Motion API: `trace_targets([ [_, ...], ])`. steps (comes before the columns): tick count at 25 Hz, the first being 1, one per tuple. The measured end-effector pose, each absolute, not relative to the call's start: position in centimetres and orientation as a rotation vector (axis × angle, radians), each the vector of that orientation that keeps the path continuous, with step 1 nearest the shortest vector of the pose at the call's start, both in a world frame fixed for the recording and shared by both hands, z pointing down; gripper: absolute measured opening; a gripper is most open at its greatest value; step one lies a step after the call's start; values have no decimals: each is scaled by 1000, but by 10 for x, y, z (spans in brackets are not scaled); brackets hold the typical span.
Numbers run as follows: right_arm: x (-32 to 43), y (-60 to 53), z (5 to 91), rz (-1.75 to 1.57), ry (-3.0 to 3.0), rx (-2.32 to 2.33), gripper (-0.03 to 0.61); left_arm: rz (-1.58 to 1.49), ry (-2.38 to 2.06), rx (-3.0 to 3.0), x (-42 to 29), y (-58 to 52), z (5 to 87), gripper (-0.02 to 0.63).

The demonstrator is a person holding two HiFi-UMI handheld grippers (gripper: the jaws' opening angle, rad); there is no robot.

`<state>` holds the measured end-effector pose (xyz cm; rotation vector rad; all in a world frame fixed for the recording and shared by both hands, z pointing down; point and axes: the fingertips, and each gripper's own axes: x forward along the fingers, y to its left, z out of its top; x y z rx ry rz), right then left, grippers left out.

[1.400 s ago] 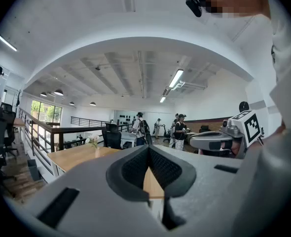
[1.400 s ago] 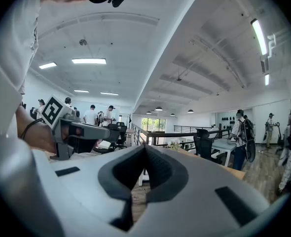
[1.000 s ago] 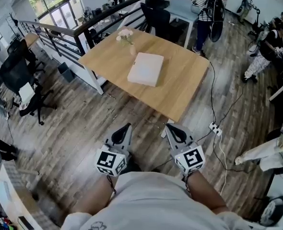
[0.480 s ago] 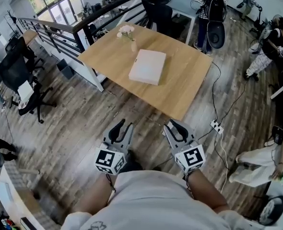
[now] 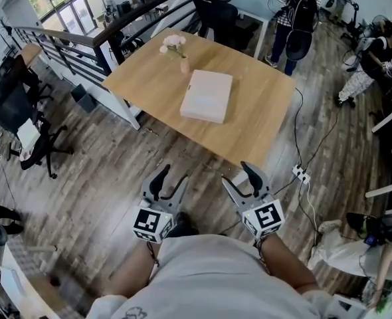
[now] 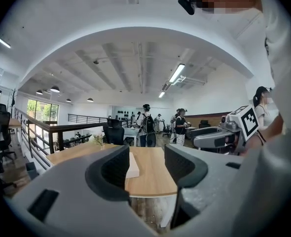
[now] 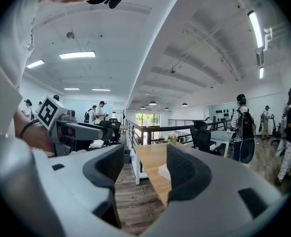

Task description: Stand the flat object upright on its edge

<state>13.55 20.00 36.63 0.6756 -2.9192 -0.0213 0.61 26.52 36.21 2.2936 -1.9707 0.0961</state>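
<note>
Nothing done: the box (image 5: 207, 96) lies flat on the table (image 5: 143, 78), left gripper (image 5: 171, 176) and right gripper (image 5: 239, 175) well short of it, fingers just opened wide, empty.

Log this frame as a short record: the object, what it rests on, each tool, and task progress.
object: flat white box, lying flat
support: wooden table, box near its middle
nearby: vase of flowers by the table's far edge, apart from the box
left tool: open, jaws just been opening, nothing between them, short of the table
right tool: open, jaws just been opening, nothing between them, short of the table
progress: box untouched, not yet upright
</note>
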Motion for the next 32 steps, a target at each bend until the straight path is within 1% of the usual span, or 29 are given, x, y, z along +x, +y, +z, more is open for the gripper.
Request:
trace_targets([
  [8, 71, 180, 365, -6, -2857, 775, 276, 98, -1907, 2333, -70, 243, 355, 213],
  [13, 43, 177, 372, 9, -2828, 814, 276, 102, -1852, 2380, -95, 241, 356, 213],
  [25, 16, 163, 382, 30, -2816, 786, 276, 94, -1837, 2340, -123, 231, 366, 212],
  [32, 11, 128, 392, 63, -2823, 757, 276, 121, -1848, 2314, -129, 197, 373, 212],
])
